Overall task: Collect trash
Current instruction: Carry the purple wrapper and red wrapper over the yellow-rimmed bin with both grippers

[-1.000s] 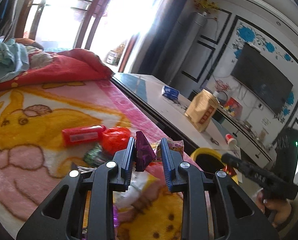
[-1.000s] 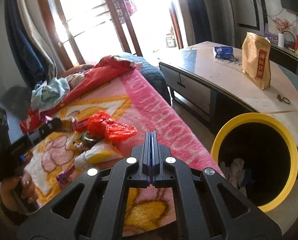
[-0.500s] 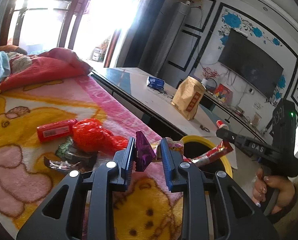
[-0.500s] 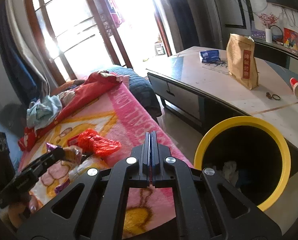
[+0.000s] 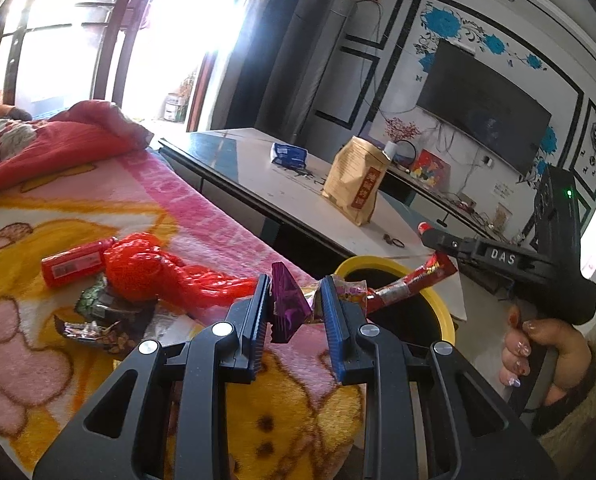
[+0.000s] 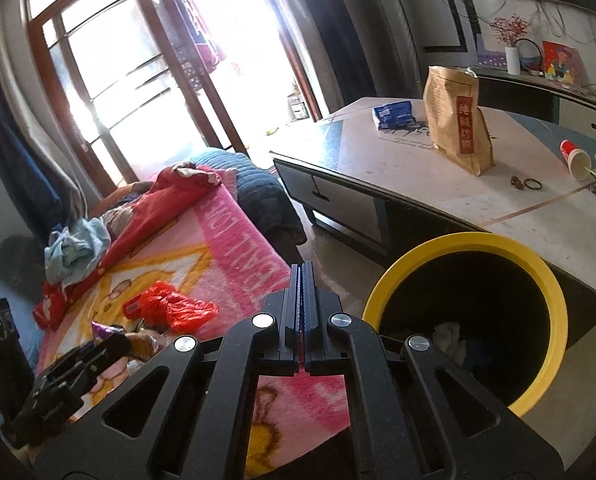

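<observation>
Left hand-held gripper [image 5: 293, 312]: ribbed blue pads are standing a narrow gap apart, pinching a crinkled purple foil wrapper [image 5: 285, 308] with gold-printed foil bunched beside it. It is hanging over the fuzzy pink-and-yellow blanket [image 5: 37, 360], close to the bin.

Right hand-held gripper [image 6: 302, 312]: pads are pressed fully together. From the left wrist view a long, glossy red snack wrapper [image 5: 412, 282] is hanging from its tip, slanting down over the bin mouth; in its own view only a thin red sliver is showing between the pads.

Bin [image 6: 546, 280]: round, smooth yellow rim, dark inside, with pale crumpled paper at the bottom. It is standing on the floor between the bed and the desk [image 6: 398, 168].

Remaining on the blanket: a shiny, crumpled red plastic bag [image 5: 157, 272], a red tube-shaped pack [image 5: 73, 266] just beside it, and dark foil wrappers [image 5: 101, 316] in front. On the smooth pale desk are standing a brown paper bag [image 6: 458, 120] and a blue packet [image 6: 392, 114].

Versus a second ago: both grips are unchanged. The left view is now showing the full bin rim, and the red wrapper is newly visible over it. In the right view the bin mouth is sitting larger and closer.
</observation>
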{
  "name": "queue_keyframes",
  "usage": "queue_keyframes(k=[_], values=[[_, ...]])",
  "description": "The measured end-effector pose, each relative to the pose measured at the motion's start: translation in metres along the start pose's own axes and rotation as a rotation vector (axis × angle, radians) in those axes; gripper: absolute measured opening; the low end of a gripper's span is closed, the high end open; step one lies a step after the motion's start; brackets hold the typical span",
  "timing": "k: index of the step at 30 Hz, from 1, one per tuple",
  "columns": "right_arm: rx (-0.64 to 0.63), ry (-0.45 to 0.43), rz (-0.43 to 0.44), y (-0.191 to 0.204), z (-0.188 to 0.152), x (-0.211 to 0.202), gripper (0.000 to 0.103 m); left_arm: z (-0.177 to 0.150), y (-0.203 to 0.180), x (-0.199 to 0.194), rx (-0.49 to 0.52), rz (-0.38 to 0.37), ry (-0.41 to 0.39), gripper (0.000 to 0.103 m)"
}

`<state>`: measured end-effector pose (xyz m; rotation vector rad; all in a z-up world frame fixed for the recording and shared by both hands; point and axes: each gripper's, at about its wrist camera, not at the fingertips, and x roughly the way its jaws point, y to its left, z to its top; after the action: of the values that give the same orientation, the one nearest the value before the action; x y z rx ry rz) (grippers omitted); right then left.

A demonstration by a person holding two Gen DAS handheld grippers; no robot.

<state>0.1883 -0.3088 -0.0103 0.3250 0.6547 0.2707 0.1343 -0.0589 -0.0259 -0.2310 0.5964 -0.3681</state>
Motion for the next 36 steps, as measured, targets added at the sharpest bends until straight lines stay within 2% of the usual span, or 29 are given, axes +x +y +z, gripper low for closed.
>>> queue_keyframes(k=[36], values=[[0.155,-0.058,-0.088,-0.069,0.011,-0.016,0.000,-0.011,-0.061,0.046,0.157,-0.112,0.086,0.025]])
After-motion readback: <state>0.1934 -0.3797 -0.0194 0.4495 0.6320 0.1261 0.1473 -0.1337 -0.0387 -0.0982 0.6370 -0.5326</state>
